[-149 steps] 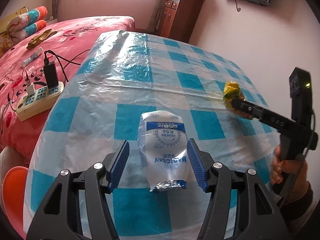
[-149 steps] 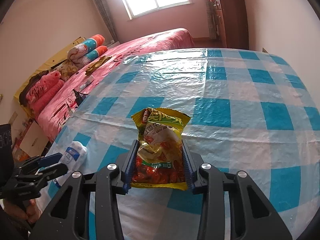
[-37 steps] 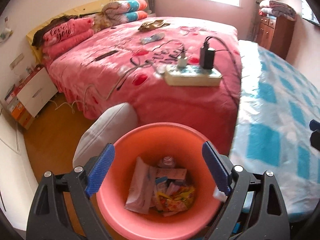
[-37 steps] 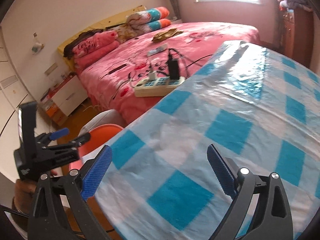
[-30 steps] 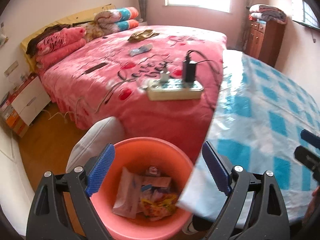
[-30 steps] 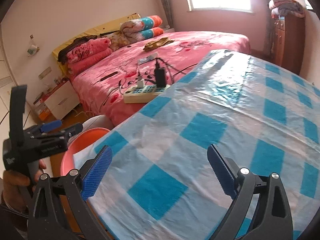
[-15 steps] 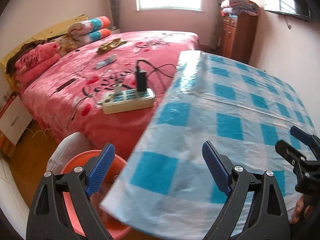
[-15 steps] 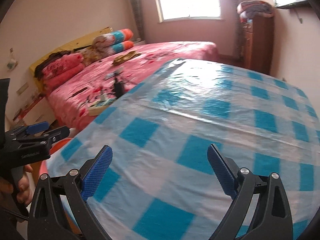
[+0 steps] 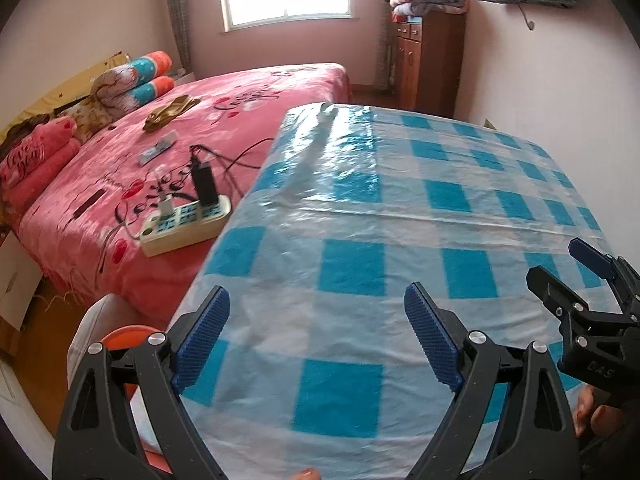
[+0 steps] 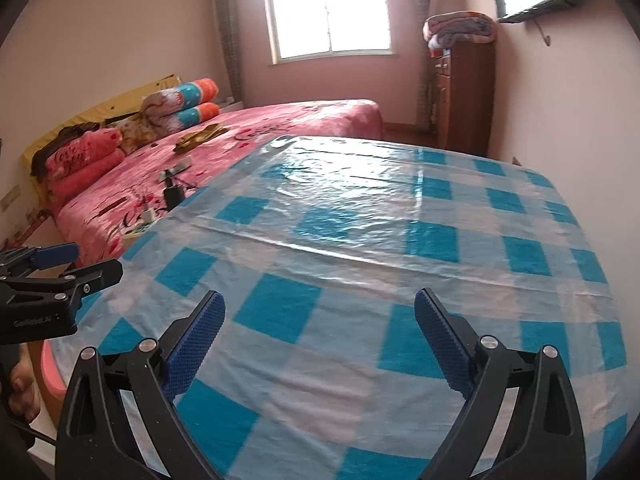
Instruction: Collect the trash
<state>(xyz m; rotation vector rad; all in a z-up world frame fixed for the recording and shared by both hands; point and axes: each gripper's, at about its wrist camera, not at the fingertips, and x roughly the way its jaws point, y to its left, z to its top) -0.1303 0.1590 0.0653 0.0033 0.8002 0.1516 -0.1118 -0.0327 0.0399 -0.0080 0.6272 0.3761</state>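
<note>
Both left tongs (image 9: pixel 316 336) and right tongs (image 10: pixel 318 340) gape empty over the bare checked table (image 9: pixel 400 208); sweep it for leftovers, orange bin (image 9: pixel 124 334) sits lower left of frame

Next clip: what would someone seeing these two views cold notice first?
The blue-and-white checked tablecloth fills both views, glossy under the window light, with nothing lying on it. Beside it on the left is the pink bed, with a power strip near its edge. Both the left gripper and right gripper hang open and empty over the table's near end.
</note>
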